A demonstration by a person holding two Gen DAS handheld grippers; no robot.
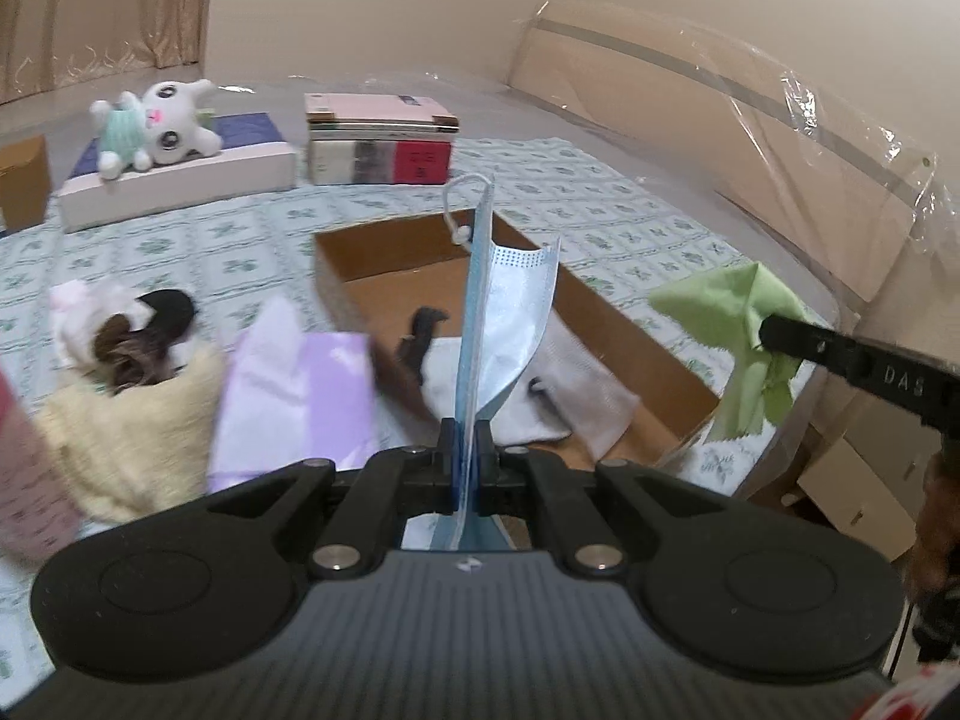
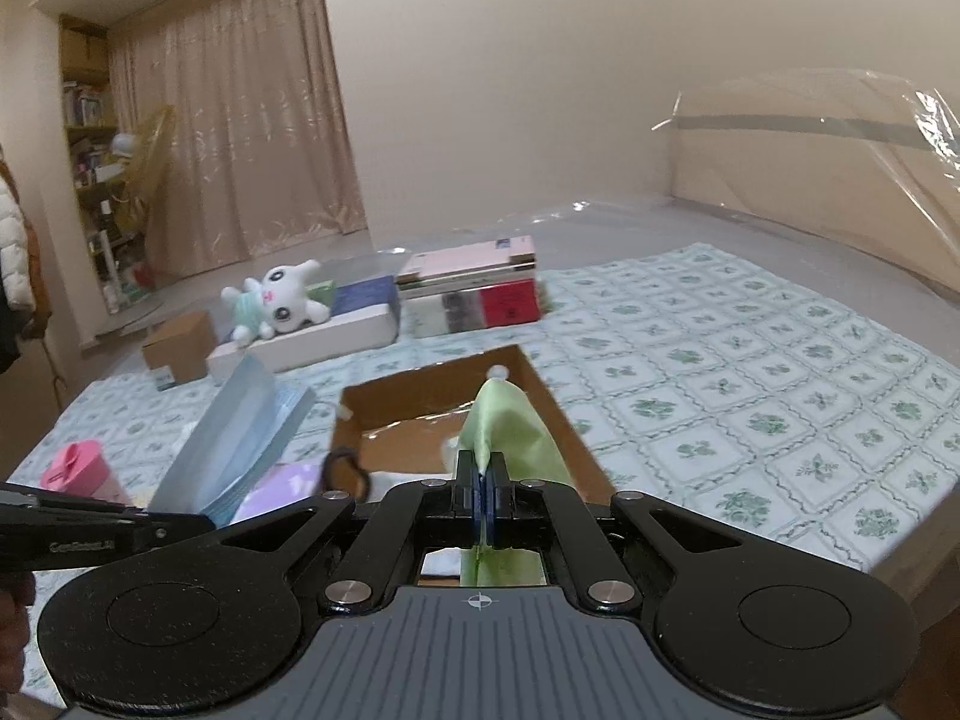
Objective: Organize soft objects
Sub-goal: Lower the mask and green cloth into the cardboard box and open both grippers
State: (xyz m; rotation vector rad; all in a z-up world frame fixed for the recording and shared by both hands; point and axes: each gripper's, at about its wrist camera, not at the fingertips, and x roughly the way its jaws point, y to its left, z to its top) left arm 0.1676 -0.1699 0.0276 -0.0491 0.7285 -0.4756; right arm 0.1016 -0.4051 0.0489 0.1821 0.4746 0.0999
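My left gripper point(image 1: 467, 427) is shut on a blue face mask point(image 1: 507, 312) and holds it above the near end of an open cardboard box point(image 1: 606, 306). My right gripper point(image 2: 482, 462) is shut on a green cloth point(image 2: 516, 426) over the box point(image 2: 564, 420); it also shows in the left wrist view point(image 1: 774, 339) with the cloth point(image 1: 729, 306) at the box's right side. White cloth point(image 1: 576, 384) and a dark item point(image 1: 423, 330) lie in the box. The mask shows at left in the right wrist view point(image 2: 240, 438).
A lilac tissue pack point(image 1: 294, 384), a doll in yellow cloth point(image 1: 132, 372) and a pink container point(image 2: 78, 471) lie left of the box. A white plush toy point(image 1: 156, 120) lies on a flat box point(image 1: 180, 174). Stacked books point(image 1: 378, 138) stand behind. A plastic-wrapped headboard point(image 1: 750, 138) is at right.
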